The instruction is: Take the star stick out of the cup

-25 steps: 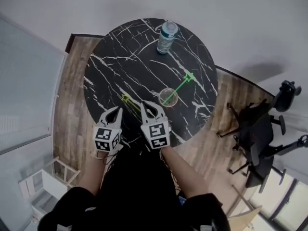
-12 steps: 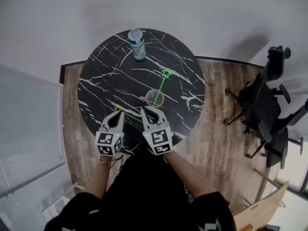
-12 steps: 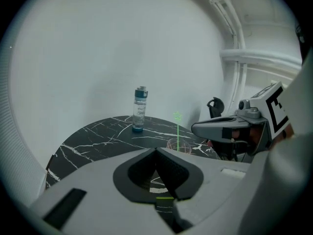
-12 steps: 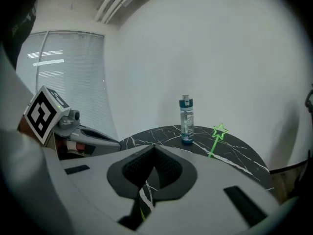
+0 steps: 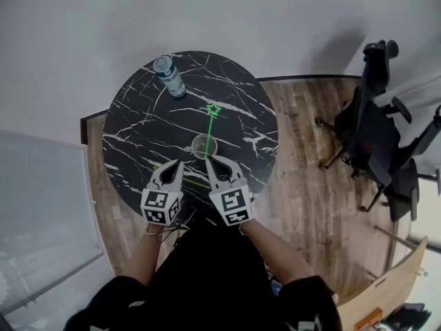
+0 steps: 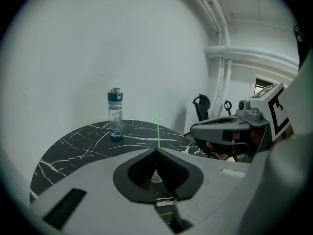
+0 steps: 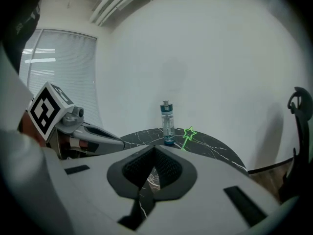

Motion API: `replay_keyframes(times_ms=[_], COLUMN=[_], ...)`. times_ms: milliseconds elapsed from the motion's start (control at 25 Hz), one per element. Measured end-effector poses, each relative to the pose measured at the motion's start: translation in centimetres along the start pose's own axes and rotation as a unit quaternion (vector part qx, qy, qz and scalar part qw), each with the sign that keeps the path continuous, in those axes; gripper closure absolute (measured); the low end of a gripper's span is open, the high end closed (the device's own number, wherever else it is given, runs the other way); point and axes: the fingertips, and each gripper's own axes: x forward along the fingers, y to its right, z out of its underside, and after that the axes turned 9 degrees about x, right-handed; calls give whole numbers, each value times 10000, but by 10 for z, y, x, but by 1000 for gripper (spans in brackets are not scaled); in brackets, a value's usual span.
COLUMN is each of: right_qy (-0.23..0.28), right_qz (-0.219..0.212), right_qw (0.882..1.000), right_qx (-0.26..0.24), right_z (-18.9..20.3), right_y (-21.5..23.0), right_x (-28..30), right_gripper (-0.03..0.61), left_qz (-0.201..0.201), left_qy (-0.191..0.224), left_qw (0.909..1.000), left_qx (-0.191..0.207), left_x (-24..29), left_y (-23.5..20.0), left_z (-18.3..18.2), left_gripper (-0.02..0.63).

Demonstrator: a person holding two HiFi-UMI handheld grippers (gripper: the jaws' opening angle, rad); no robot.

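A green star stick [image 5: 211, 119] stands tilted in a clear cup [image 5: 204, 145] at the middle of the round black marble table [image 5: 138, 136]. Its star [image 6: 157, 119] rises above my left jaws, and the star [image 7: 189, 133] also shows in the right gripper view. My right gripper [image 5: 209, 159] is shut and empty, its tips just on the near side of the cup. My left gripper [image 5: 172, 164] is shut too, holding nothing, left of the cup. The jaws meet in both gripper views, for the left gripper [image 6: 156, 151] and the right gripper [image 7: 155, 147].
A water bottle [image 5: 169, 76] stands at the table's far edge. A thin green stick [image 5: 196, 181] lies on the table between the grippers. A black office chair [image 5: 375, 140] stands on the wood floor to the right. A white wall is behind the table.
The head view has swung, so the table sits more to the left. Both grippers have crept forward, and the right one is now close to the cup. Both stay shut.
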Motion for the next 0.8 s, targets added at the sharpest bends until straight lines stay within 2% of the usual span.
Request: replay_keyframes(times_ms=[320, 800], right_qy=[73, -39], right_qz=[38, -48], right_qw=[9999, 9991], right_qx=[125, 415], right_z=[-4, 8], right_y=[26, 63], right_x=[-3, 15], right_gripper=[584, 584], left_qz=[164, 319], left_qy=[-67, -497], left_qw=[9996, 9976], left_qx=[209, 348], left_x=[25, 68], left_y=[16, 24], left_z=[-17, -21], left_gripper=[615, 615])
